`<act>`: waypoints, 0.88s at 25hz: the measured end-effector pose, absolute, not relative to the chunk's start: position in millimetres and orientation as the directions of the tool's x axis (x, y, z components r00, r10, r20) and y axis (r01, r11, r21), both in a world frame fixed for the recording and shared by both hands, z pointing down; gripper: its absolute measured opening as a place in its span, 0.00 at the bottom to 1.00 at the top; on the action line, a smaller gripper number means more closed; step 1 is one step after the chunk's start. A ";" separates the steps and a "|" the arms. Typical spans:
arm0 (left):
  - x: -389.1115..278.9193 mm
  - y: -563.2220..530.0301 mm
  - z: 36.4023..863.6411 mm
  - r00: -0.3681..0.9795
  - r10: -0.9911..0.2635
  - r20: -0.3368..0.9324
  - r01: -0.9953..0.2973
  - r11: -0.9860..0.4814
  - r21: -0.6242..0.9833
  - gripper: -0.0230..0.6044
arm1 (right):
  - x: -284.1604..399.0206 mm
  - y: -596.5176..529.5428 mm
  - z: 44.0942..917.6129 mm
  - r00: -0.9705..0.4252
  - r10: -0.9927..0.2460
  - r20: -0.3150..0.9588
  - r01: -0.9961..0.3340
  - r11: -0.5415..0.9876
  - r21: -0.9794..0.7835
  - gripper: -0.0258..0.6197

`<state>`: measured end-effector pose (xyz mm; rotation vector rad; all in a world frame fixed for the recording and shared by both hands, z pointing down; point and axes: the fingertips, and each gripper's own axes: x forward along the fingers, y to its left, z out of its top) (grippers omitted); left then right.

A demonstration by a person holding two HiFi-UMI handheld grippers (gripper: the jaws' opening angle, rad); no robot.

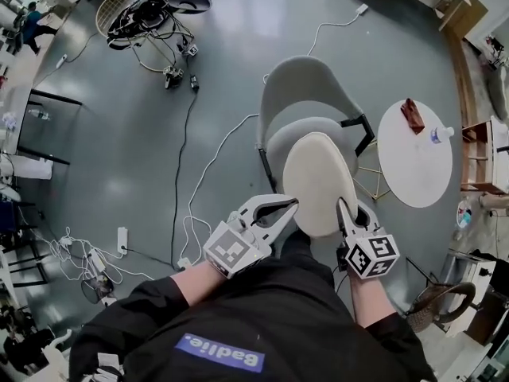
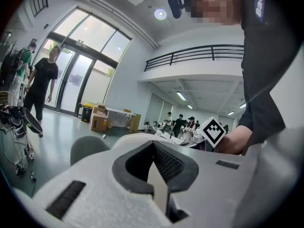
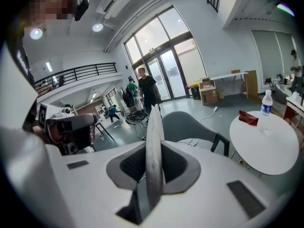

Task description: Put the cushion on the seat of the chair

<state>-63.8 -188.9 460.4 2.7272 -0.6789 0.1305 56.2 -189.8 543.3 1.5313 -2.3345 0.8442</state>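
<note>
So we're standing right in front of the grey chair (image 1: 306, 94) w/ the cream oval cushion (image 1: 318, 183) hanging btwn both tools. The left hand-held gripper (image 1: 291, 205) is pinching the cushion's left rim, jaws nearly together on the thin edge. In the left gripper view that edge is showing as a pale sliver wedged btwn the dark pads (image 2: 169, 163). The right hand-held gripper (image 1: 343, 210) is doing the same on the near right rim: jaws narrow and clamping the cushion, which is running edge-on up the middle of the right gripper view. From the head view the cushion is sitting over the front part of the seat (image 1: 314, 127), long axis pointing toward the backrest. Can't tell if it's touching the seat or hovering above it, tbh. The chair is facing us, backrest on the far side. Just right of the chair a round white surface (image 1: 413, 173) is carrying a red thing (image 1: 412, 114) and a small bottle (image 1: 441, 134), both well apart from the cushion. Off to the left on the grey floor (image 1: 119, 157), cables (image 1: 75, 255) are lying in a tangle by a power strip (image 1: 122, 239). In the bg a person in black (image 3: 148, 91) is standing near big glass doors (image 3: 166, 75).
</note>
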 end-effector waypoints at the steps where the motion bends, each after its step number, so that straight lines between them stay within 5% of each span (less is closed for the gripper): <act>1: -62.2 -191.0 462.2 0.877 -0.449 0.173 -0.481 -0.827 0.292 0.06 | 58.8 -195.2 548.4 -0.437 -0.760 0.481 -0.891 0.294 -0.345 0.15; 22: -36.2 -272.6 523.2 0.758 -0.587 0.284 -0.651 -0.712 0.264 0.06 | 70.6 -311.2 660.5 -0.580 -0.690 0.433 -0.786 0.335 -0.519 0.15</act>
